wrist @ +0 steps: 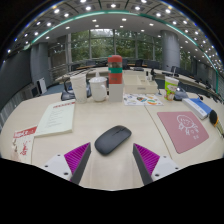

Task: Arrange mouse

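Gripper [112, 160] fingers spread wide, holding nothing; mouse [112, 139] sits just ahead of them. I judge arranging barely begun: pink mat [183, 129] lies well apart from mouse.

No legible txt; print on papers [55, 118], pink mat [183, 130] unreadable.

The mouse [112, 139] lies on the table [120, 115], just ahead of the gripper [112, 160], whose spread fingers stand either side of it with gaps. To its left lies a sheet of paper [57, 118], with a leaflet [22, 140] nearer the table's edge. To its right lies a mat [184, 129]. Beyond the mouse stands a stack of cups [115, 77] beside a white mug [98, 90]. Far right rests a bottle [197, 106].
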Demonstrator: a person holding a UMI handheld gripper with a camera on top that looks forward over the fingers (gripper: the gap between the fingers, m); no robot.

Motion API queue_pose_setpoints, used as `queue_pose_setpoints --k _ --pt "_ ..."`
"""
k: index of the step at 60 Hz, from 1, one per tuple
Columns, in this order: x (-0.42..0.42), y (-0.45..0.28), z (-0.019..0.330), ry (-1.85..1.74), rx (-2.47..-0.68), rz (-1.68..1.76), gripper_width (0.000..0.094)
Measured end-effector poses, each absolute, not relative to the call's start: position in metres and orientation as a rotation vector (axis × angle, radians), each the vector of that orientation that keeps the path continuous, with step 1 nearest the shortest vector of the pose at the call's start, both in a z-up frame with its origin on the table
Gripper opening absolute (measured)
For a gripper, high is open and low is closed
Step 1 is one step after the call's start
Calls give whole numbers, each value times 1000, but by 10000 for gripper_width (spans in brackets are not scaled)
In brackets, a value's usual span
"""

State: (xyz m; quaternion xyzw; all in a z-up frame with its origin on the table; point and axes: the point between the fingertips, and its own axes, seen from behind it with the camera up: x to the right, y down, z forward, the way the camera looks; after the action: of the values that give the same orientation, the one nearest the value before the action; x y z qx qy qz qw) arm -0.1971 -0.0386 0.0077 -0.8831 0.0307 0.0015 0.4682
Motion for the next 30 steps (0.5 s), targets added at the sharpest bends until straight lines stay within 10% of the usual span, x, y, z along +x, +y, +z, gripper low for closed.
queue_pose_setpoints --k 30 --pt "-206 46 -13 106 -2229 -85 752"
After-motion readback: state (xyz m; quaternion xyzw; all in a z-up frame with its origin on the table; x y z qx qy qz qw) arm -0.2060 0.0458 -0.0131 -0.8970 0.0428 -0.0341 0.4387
